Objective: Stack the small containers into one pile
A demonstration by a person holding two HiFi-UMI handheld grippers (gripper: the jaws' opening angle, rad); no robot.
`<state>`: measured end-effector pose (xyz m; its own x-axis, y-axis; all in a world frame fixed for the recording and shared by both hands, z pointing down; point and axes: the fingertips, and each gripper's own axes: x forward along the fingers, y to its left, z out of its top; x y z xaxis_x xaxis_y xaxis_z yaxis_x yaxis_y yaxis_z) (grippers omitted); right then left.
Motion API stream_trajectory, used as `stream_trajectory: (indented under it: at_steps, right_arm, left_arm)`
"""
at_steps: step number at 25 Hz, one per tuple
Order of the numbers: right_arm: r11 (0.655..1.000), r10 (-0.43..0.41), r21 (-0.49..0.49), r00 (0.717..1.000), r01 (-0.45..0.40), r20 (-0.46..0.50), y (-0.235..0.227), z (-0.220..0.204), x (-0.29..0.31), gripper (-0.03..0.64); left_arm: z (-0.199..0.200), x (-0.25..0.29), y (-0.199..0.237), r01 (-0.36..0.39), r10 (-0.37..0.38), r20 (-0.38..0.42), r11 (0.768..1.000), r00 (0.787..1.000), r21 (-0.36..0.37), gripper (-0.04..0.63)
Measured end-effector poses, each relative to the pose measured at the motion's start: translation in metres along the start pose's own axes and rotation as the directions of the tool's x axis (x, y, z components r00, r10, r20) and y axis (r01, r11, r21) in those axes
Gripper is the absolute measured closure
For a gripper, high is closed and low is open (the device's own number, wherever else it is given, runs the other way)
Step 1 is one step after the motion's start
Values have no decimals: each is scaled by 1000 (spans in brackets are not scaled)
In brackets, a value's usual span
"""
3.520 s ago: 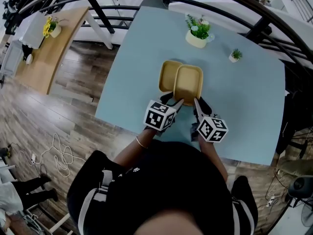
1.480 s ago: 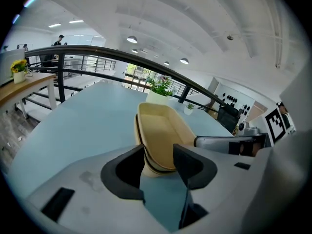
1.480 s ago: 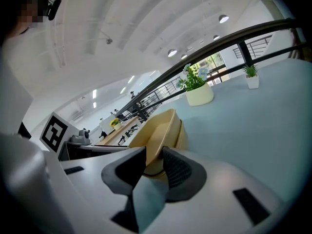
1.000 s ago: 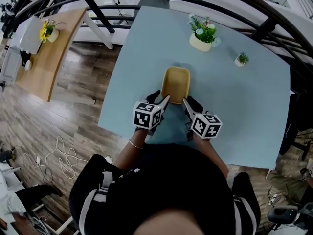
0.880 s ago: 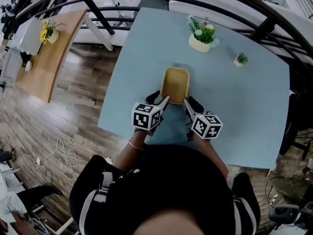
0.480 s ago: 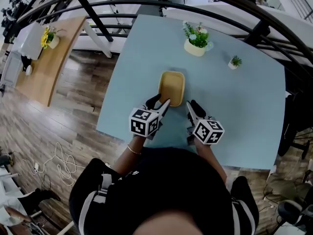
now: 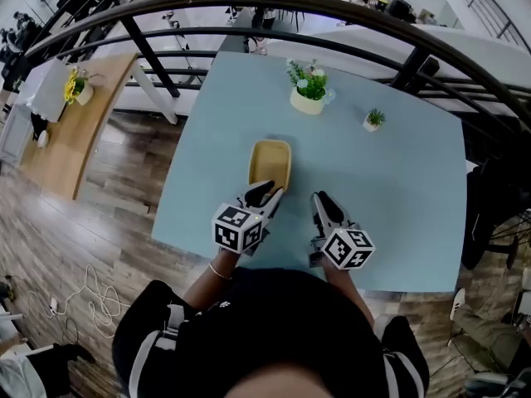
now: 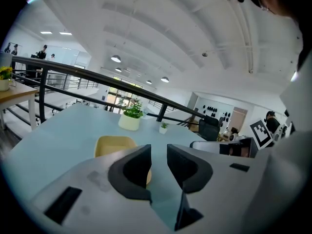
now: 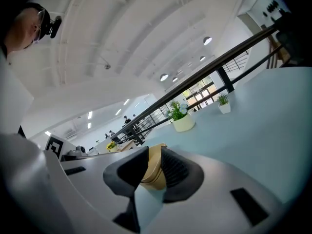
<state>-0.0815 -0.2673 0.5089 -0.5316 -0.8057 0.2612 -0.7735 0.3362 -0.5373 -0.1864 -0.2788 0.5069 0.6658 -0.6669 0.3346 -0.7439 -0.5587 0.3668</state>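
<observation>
Head view, with both gripper views. The pile of yellow containers [image 7: 270,162] stood on the pale blue worktop [image 7: 390,189], its long side running away from the person; from above it showed one rounded rectangular outline.

The left tool [image 7: 267,193] lay at the near left corner of the pile. In its own view the left tool [image 8: 159,155] had its jaws a narrow gap apart with only bare worktop between them, and the pile [image 8: 114,144] lay beyond the left-hand jaw.

The right tool [image 7: 318,201] was just to the right of the pile's near end, clear of it. Its jaws [image 9: 154,152] also stood slightly apart and gripped nothing (the pile [image 9: 153,174] showed through the gap, farther along the worktop).

At the far side of the worktop stood a potted plant [image 7: 308,89] in a cream pot and, to its right, a small potted plant [image 7: 372,119]. Both were well apart from the pile. A black railing [image 7: 249,2] arched behind the worktop.
</observation>
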Motion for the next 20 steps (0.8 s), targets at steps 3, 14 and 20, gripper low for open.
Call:
stream_trajectory:
  at_steps: [3, 14, 20]
  right_arm:
    - [1000, 9, -24, 999, -8, 33, 3, 9, -12, 548]
    - [976, 31, -216, 993, -5, 117, 24, 40, -44, 603]
    - [974, 40, -228, 991, -11, 125, 27, 42, -50, 614]
  left_arm:
    - [4, 2, -17, 42, -42, 21, 999, 999, 14, 509]
    - [24, 0, -53, 64, -73, 65, 990, 995, 129, 549]
    - [26, -4, -60, 68, -78, 73, 990, 994, 127, 549]
